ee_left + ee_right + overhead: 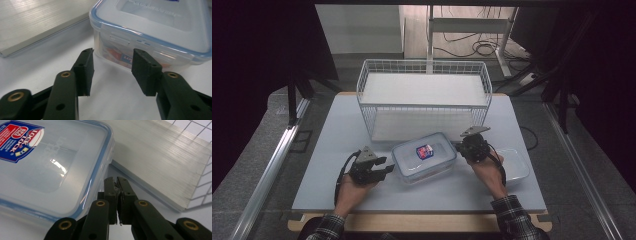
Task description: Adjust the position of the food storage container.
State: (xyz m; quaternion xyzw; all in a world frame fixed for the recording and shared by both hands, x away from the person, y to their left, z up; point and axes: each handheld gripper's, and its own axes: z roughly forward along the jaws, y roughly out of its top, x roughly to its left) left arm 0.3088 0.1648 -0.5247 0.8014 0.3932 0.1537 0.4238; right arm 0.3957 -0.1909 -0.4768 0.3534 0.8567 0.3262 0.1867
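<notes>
While both hands rest on the pale worktop (pixel 332 150), a clear lidded box (pixel 424 156) with a blue seal sits between them, just in front of a white wire rack (pixel 424 95). A red and blue label (pixel 424 151) shows on the lid. The left gripper (pixel 384 169) lies just to the left of the box, its jaws spread wide and empty; in the left gripper view they point at the box's near wall, where a side latch (pixel 120 40) is folded down, and the tips stand a little short of it. The right gripper (pixel 460 146) is at the box's right end. In the right gripper view its jaws are pressed together right beside the lid's edge, with a thin sliver of something pale caught between them; what it is cannot be told. A second clear lid or tray (pixel 515 165) lies on the worktop to the right, partly under the right hand (pixel 484 167).
</notes>
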